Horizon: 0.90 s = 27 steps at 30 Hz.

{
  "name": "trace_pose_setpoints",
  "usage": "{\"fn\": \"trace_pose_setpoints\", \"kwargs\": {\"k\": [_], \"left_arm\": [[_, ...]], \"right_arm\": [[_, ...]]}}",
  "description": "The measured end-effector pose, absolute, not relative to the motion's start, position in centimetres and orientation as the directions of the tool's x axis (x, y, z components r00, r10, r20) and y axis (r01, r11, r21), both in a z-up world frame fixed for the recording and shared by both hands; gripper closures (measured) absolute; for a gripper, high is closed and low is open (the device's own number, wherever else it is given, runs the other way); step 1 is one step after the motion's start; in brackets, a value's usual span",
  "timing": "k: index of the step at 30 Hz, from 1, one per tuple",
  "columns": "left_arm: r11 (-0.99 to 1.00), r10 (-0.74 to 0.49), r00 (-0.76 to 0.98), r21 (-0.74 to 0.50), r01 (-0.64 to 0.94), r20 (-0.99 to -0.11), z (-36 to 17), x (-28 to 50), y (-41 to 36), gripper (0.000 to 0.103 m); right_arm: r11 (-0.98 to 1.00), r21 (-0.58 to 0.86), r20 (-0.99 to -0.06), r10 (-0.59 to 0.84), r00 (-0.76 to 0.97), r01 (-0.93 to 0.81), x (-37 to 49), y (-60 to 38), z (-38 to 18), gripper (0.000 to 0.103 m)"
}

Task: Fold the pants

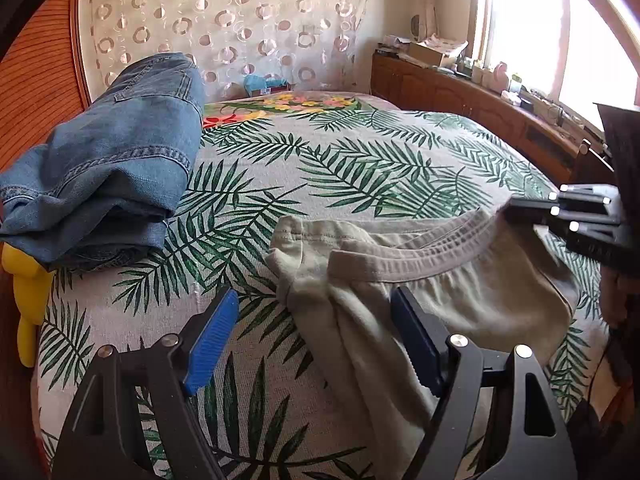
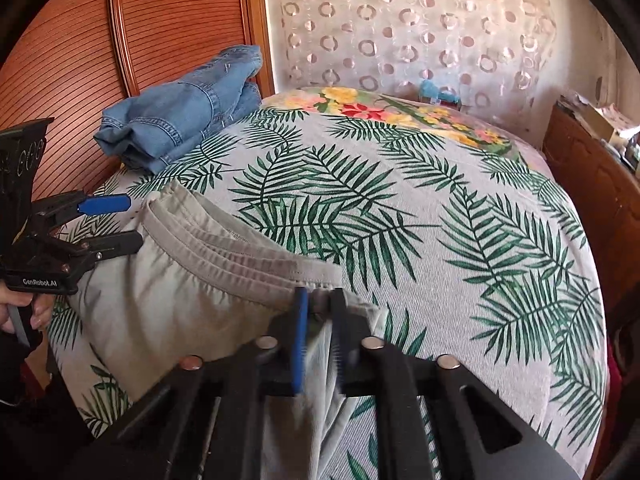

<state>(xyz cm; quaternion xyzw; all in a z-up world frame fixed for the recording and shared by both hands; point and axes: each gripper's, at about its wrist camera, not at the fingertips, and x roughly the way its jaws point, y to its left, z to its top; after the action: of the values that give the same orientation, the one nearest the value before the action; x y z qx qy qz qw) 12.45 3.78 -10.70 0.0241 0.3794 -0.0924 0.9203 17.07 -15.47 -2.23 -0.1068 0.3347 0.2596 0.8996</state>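
Light grey pants [image 1: 460, 296] lie on the palm-leaf bedspread [image 1: 320, 168], waistband [image 1: 420, 256] toward the far side. My left gripper [image 1: 316, 340] is open, its blue pads either side of the pants' left waist corner, holding nothing. It also shows in the right wrist view [image 2: 124, 220], at the left end of the waistband. My right gripper [image 2: 320, 332] is shut on the right end of the pants' waistband [image 2: 248, 248]. In the left wrist view the right gripper [image 1: 516, 208] shows at the waistband's far right end.
Folded blue jeans [image 1: 116, 160] lie at the bed's far left by the wooden headboard [image 2: 168, 24]. A yellow object [image 1: 28, 292] sits below the jeans. A wooden cabinet [image 1: 480, 108] with clutter runs along the right under the window. Bedspread beyond the pants is bare.
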Motion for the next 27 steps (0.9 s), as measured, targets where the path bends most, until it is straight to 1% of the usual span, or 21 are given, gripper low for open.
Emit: {"fn": "trace_pose_setpoints", "kwargs": {"k": [5,8,12,13,15,17,19,21,27], "left_arm": [[0.983,-0.151,0.685,-0.035,0.181,-0.713,-11.1,12.6,4.1,0.024],[0.983,-0.158,0.676,-0.048,0.178,-0.720,-11.4,12.8,4.2,0.024],[0.983,-0.167,0.664,-0.067,0.173,-0.729,-11.7,13.1,4.5,0.024],[0.982,-0.169,0.661,-0.070,0.173,-0.731,-11.7,13.1,4.5,0.024],[0.982,-0.173,0.656,-0.078,0.172,-0.735,-11.8,13.2,4.6,0.024],[0.982,-0.173,0.655,-0.080,0.170,-0.735,-11.9,13.2,4.6,0.024],[0.982,-0.173,0.654,-0.080,0.170,-0.737,-11.9,13.2,4.6,0.024],[0.982,-0.173,0.654,-0.080,0.170,-0.737,-11.9,13.2,4.6,0.024],[0.983,-0.170,0.653,-0.075,0.170,-0.739,-11.9,13.2,4.5,0.024]], "right_arm": [[0.861,-0.026,-0.612,0.388,0.689,-0.507,17.8,-15.4,-1.7,0.097],[0.860,-0.014,-0.639,0.384,0.667,-0.509,18.3,-15.4,-2.4,0.097],[0.863,0.001,-0.648,0.386,0.657,-0.506,18.5,-15.4,-2.6,0.095],[0.863,0.007,-0.649,0.389,0.654,-0.505,18.4,-15.5,-2.5,0.090],[0.869,0.004,-0.643,0.381,0.664,-0.495,18.0,-15.7,-2.3,0.085],[0.870,0.009,-0.640,0.384,0.666,-0.493,17.2,-16.4,-2.1,0.076],[0.875,0.007,-0.645,0.374,0.666,-0.484,16.5,-16.8,-2.1,0.059],[0.880,0.004,-0.653,0.363,0.665,-0.475,16.0,-17.3,-2.3,0.052],[0.882,0.024,-0.673,0.362,0.644,-0.471,15.0,-18.5,-3.1,0.051]]}}
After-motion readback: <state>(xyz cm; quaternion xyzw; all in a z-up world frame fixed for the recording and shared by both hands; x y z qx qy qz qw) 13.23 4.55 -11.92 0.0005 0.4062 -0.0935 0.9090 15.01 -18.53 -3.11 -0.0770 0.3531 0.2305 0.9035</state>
